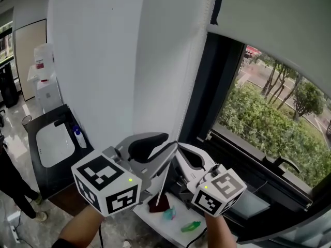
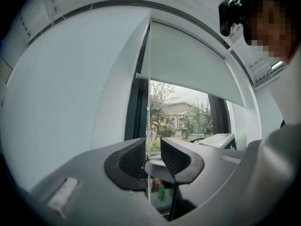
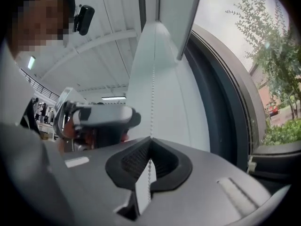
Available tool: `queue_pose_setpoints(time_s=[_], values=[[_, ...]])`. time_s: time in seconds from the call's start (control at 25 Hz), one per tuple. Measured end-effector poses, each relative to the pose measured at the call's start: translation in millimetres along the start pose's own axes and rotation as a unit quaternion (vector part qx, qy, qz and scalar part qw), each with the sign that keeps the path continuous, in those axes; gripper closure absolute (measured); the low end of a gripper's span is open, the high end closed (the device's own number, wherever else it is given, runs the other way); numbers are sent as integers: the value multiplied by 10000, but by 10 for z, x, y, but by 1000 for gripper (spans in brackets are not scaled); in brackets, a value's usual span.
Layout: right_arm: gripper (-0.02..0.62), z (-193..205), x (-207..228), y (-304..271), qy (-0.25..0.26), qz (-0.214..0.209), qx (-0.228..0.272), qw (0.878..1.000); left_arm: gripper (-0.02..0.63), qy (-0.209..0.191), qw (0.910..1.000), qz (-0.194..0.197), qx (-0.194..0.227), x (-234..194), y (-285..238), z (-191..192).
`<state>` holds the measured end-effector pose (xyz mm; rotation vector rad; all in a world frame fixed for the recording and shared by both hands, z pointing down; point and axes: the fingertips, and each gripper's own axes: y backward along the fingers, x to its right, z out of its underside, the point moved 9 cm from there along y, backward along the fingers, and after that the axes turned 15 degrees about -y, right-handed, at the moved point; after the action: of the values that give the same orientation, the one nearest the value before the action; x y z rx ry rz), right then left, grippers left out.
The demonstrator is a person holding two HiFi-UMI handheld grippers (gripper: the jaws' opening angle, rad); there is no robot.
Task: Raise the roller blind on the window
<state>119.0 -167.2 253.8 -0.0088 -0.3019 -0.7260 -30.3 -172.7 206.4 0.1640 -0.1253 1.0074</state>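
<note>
The white roller blind [image 1: 269,19] hangs partway down the window, with trees and a street showing below its bottom edge; it also fills the upper middle of the left gripper view [image 2: 188,62]. Its thin bead chain [image 3: 153,93] runs down beside the window frame. My right gripper [image 3: 150,142] is shut on the chain, which comes out below the pads. My left gripper [image 2: 153,157] is open, the chain [image 2: 150,121] passing loosely between its dark pads. In the head view both grippers meet low in the middle, left [image 1: 164,148] and right [image 1: 181,154], the chain [image 1: 163,184] hanging beneath.
A white wall column [image 1: 103,61] stands left of the window frame [image 1: 207,87]. On the white sill [image 1: 150,215] below lie a dark red object [image 1: 158,203] and small green items [image 1: 190,225]. A black table [image 1: 44,177] with a white tray and a bottle [image 1: 78,137] stands at left.
</note>
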Motion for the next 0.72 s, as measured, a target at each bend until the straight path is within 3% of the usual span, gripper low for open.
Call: queue_pose_setpoints(time_s=[0.28, 0.56, 0.64, 0.72], values=[[588, 680, 122, 118, -442, 154, -515, 9976, 465, -131, 9998, -77, -133, -2, -209, 76], [588, 953, 159, 179, -577, 206, -801, 9949, 472, -289, 9995, -93, -131, -5, -290, 53], [588, 968, 162, 185, -588, 216, -797, 9949, 560, -419, 9989, -147, -164, 10, -298, 72], [588, 968, 168, 183, -572, 246, -789, 9949, 591, -453, 9988, -137, -142, 34, -299, 78]])
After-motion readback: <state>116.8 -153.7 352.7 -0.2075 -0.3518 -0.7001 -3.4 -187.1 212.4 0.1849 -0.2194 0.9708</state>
